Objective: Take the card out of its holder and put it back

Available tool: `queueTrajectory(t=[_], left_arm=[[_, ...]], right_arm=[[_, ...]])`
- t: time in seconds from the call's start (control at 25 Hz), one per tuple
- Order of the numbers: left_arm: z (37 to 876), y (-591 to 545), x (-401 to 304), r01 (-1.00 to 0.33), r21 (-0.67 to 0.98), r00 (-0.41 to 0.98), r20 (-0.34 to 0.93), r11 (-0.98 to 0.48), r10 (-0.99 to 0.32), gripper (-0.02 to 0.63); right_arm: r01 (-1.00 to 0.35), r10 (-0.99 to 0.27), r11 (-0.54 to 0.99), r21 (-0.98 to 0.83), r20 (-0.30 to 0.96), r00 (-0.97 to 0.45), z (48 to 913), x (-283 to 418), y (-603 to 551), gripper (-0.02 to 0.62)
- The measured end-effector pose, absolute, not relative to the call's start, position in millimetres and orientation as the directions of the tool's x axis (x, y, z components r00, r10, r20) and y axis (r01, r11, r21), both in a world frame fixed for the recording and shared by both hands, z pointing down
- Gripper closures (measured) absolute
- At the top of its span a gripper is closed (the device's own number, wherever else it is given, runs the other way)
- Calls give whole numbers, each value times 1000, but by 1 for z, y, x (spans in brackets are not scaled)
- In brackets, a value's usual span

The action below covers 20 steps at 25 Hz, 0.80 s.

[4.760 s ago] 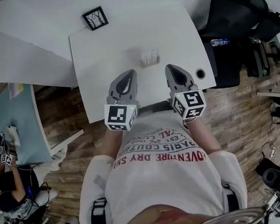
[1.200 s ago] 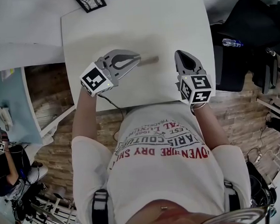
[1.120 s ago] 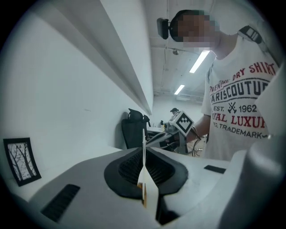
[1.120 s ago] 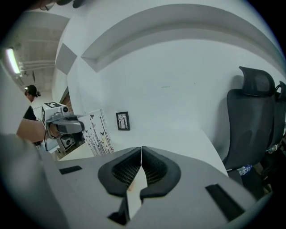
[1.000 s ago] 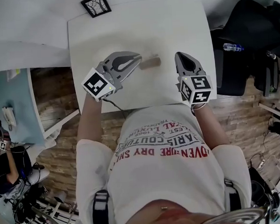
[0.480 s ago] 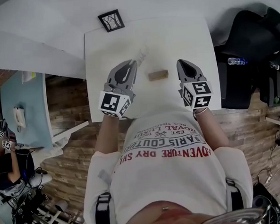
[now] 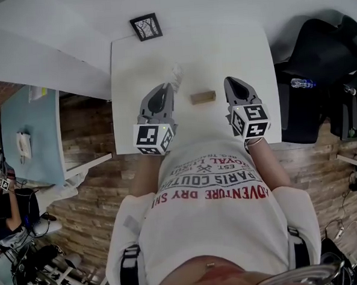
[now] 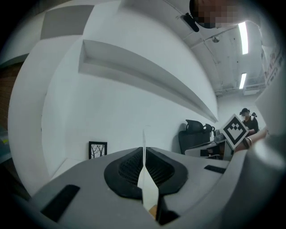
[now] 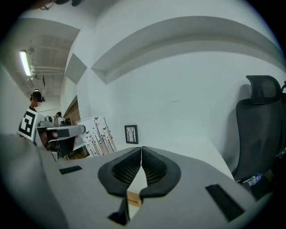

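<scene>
A small wooden card holder lies on the white table between my two grippers, with no card in it. My left gripper is shut on the white card, which sticks out past its tips, left of the holder. In the left gripper view the card stands edge-on between the pads. From the right gripper view the card shows its printed face. My right gripper sits just right of the holder, shut and holding nothing; the holder shows below its jaws.
A small black picture frame stands at the table's far left corner. A black office chair with a water bottle is right of the table. A light blue desk stands at the left, and another person sits lower left.
A second ago my left gripper lay turned sideways with its tips at the holder. It now points forward with the card pulled out, left of the holder. The right gripper has barely moved.
</scene>
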<state>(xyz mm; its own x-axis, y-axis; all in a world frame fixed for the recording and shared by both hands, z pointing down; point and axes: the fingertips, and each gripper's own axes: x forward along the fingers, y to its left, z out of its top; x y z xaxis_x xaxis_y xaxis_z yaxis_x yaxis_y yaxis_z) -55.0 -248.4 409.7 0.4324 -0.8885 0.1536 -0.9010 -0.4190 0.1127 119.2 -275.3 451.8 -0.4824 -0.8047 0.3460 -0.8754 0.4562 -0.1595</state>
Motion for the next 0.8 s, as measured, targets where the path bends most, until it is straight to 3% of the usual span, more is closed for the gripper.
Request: queueTrajectory(t=[0.8], left_arm=[[414, -249, -54, -912, 94, 410, 174, -399, -895, 569]], right_arm=[[-866, -786, 472, -164, 366, -498, 459, 115, -269, 569]])
